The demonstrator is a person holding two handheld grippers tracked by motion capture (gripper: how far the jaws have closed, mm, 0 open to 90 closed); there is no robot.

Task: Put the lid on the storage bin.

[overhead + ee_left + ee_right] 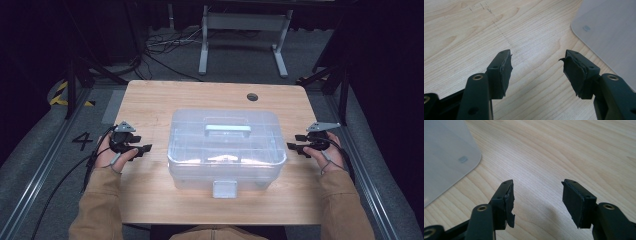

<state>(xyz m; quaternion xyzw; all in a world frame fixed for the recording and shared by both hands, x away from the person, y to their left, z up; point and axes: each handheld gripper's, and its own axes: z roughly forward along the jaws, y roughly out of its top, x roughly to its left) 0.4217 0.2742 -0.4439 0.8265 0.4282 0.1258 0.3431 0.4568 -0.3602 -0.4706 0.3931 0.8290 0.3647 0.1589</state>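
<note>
A clear plastic box with a shut lid, a pale green handle and a front latch stands in the middle of the wooden table. My left gripper lies low over the table just left of the box, jaws pointing toward it. In the left gripper view it is open over bare wood, the box's corner at the upper right. My right gripper mirrors it on the box's right side. It is open too, the box's corner at the upper left.
A round cable hole sits near the table's far right edge. Beyond the table are loose cables on the floor and a white metal stand. Metal rails run along both sides. A "4" is marked on the floor.
</note>
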